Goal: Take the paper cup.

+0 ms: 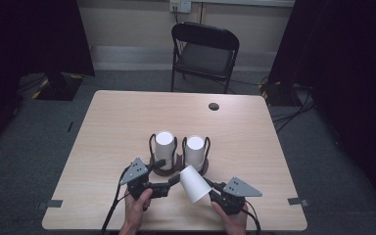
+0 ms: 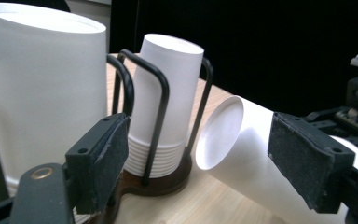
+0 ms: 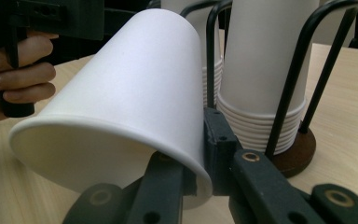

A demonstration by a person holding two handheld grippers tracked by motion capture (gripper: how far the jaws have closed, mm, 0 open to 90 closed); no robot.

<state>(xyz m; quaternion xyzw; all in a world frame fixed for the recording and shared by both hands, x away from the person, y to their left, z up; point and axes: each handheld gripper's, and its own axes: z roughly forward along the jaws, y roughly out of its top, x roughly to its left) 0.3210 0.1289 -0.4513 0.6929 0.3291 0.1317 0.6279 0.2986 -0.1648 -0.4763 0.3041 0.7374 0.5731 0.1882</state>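
R tongs [image 1: 210, 192] clamp paper cup [image 1: 194, 183] rim; L tongs [image 1: 175, 180] wide open, empty. 2 cup stacks [image 1: 165, 147], unprinted.

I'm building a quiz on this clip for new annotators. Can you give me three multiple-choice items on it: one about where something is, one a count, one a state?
1. Where is the loose cup?
A. in the right gripper
B. on the chair
C. flat on the table's far edge

2. How many cup stacks stand in the wire holder?
A. one
B. two
C. four

3. How is the left gripper?
A. shut on a cup
B. open
C. shut on the holder

Answers: 1 A, its jaws pinch the cup's rim in the right gripper view. 2 B, two white stacks stand side by side. 3 B, its jaws stand wide apart, gripping nothing.
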